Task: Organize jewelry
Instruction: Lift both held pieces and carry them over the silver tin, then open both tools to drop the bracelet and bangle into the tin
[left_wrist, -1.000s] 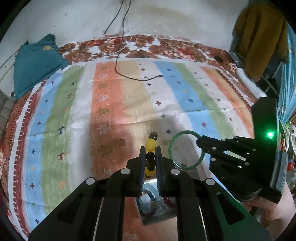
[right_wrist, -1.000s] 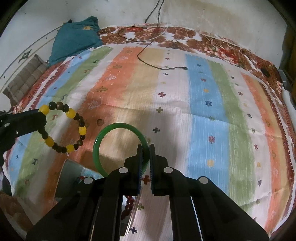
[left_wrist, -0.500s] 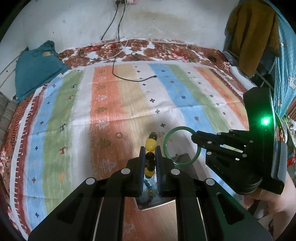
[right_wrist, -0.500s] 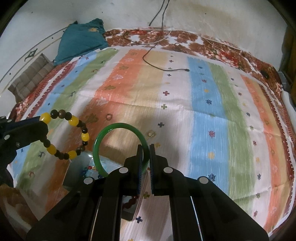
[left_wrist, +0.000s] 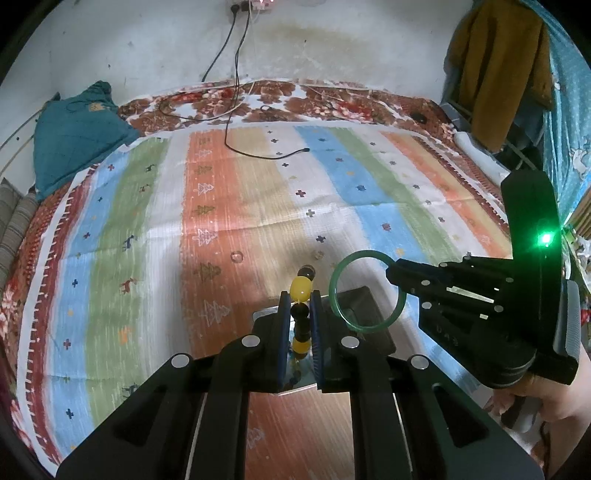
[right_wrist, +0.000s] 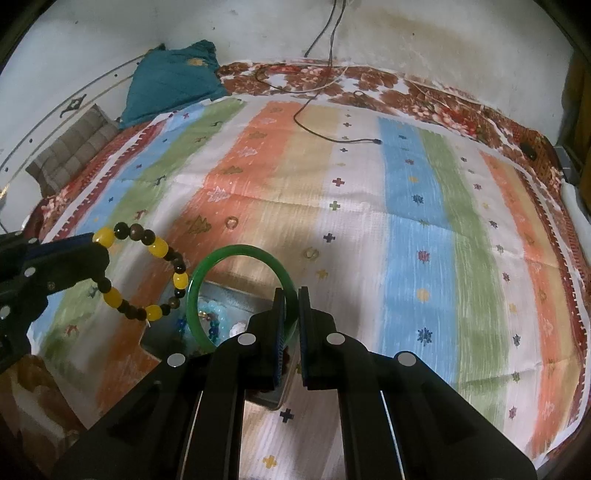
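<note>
Left gripper (left_wrist: 300, 309) has its jaws squeezed nearly together on the beaded bracelet (left_wrist: 302, 291), edge-on between the pads, so from its own camera you only get a stack of round yellow and dark brown beads poking out past the tips. The right wrist view shows the full loop (right_wrist: 142, 271) hanging free off those jaws.

Right gripper (right_wrist: 291, 314) is pinched on the green bangle (right_wrist: 236, 291), a smooth, glossy, glassy-looking ring. The pads grip its rim on one side and the rest of the hoop sticks out to the left of the jaws, standing upright.

Just below and behind both sets of jaws sits an open jewelry box (right_wrist: 221, 317). It's mostly hidden by the fingers; I can make out bluish beads and some small bits inside, but not what they are. In the left view the box (left_wrist: 360, 301) just looks like a dark slab.

Under everything is a striped woven bedspread (left_wrist: 236, 206), with orange, blue, green and white bands and little crosses and trees. A couple of small ring-like things (right_wrist: 232, 222) lie on it ahead of the jaws, too blurry to identify. A hand (left_wrist: 550, 398) is cut off at the frame edge.
</note>
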